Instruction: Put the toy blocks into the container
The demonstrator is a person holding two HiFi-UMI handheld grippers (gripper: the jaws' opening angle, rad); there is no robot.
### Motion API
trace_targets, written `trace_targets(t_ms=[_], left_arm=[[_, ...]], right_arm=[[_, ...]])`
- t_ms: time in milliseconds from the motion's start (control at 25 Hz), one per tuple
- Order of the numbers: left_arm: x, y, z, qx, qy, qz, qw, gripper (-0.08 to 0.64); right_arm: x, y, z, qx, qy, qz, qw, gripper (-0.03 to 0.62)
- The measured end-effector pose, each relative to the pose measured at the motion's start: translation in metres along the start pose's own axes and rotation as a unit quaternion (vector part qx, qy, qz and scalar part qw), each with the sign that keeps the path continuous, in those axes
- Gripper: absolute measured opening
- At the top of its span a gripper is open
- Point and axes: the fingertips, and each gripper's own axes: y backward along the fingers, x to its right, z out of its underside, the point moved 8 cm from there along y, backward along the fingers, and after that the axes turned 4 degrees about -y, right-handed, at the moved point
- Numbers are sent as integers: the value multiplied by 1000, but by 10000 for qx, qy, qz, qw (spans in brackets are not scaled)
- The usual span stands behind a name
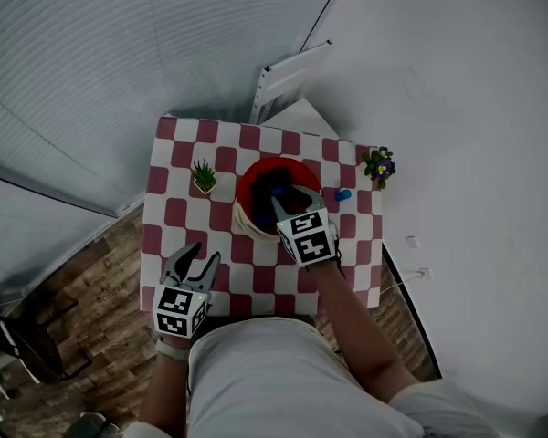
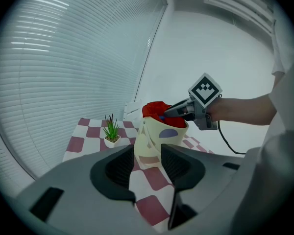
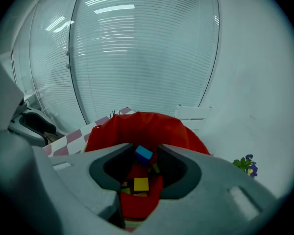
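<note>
Right tool [image 1: 287, 203] hangs open above the container [image 1: 247, 185], block [image 3: 143, 153] loose between its jaws, apparently dropping in; left tool [image 1: 205, 255] open, empty.

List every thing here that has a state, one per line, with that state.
left claw: open, empty.
right claw: open, over the container.
blue block: tilted between the right claw's tips, apparently loose.
container: upright, top open, blocks inside.
yellow block: lying in the container.
second blue block: on the table, outside the container.
</note>
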Motion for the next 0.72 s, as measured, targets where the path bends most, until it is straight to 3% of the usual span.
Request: trace_targets(t_ms=[400, 720], left_arm=[[-7, 7, 3, 49, -11, 85, 10000, 169], [-5, 6, 4, 42, -222, 475, 9986, 169]], right_arm=[[-9, 12, 11, 43, -207, 177, 9996, 144], [-14, 36, 23, 203, -585, 444, 9971, 144]])
